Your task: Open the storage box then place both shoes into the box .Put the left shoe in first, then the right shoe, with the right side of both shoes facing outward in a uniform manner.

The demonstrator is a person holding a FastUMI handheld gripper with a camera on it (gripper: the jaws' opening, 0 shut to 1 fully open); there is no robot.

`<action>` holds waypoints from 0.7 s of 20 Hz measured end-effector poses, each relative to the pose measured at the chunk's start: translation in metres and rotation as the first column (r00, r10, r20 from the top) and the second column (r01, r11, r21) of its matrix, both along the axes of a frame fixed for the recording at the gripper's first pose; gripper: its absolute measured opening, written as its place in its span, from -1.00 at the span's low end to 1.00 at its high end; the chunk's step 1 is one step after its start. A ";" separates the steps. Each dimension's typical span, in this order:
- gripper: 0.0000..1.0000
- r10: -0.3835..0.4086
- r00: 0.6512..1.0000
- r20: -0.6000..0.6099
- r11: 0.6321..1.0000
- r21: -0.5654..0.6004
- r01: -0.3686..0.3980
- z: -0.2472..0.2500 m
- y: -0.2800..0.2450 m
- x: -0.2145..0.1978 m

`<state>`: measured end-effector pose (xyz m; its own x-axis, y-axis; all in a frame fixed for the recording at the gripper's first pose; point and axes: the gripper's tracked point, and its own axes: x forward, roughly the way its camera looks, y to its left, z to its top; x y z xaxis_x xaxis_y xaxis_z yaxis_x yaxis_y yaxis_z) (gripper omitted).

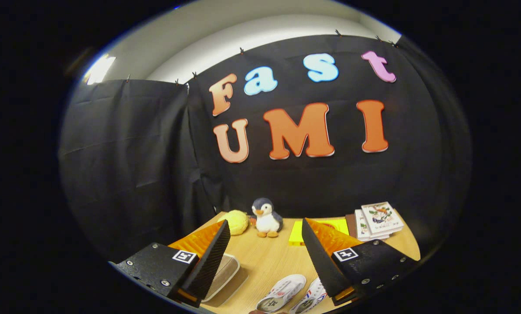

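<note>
We see the tongs [265, 235] held released and empty above the pale wooden tabletop [269, 261], the two white canvas shoes [282, 293] between them, the beige lidded storage box [222, 274] by one finger awaiting opening, a plush penguin [266, 217] beyond.

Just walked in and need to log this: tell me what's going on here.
A person is holding a handheld gripper above a wooden table; its jaws are open and hold nothing. Two white shoes lie side by side on the table below and between the jaws, untouched. The storage box sits beside the left jaw; whether it is open I cannot tell. Beyond the jaws stand a penguin plush, a yellow plush and a stack of books. Neither shoe is in the box yet.
</note>
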<state>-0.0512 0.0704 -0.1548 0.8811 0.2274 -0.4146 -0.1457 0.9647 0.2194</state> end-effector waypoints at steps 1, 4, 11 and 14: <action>0.96 0.015 0.999 -0.045 1.000 0.021 -0.014 -0.013 0.006 -0.004; 0.95 0.063 0.986 -0.152 0.996 0.076 -0.052 -0.046 0.024 -0.010; 0.95 0.243 0.903 -0.356 0.941 0.314 -0.129 -0.110 0.083 -0.043; 0.94 0.312 0.851 -0.423 0.915 0.374 -0.150 -0.138 0.103 -0.058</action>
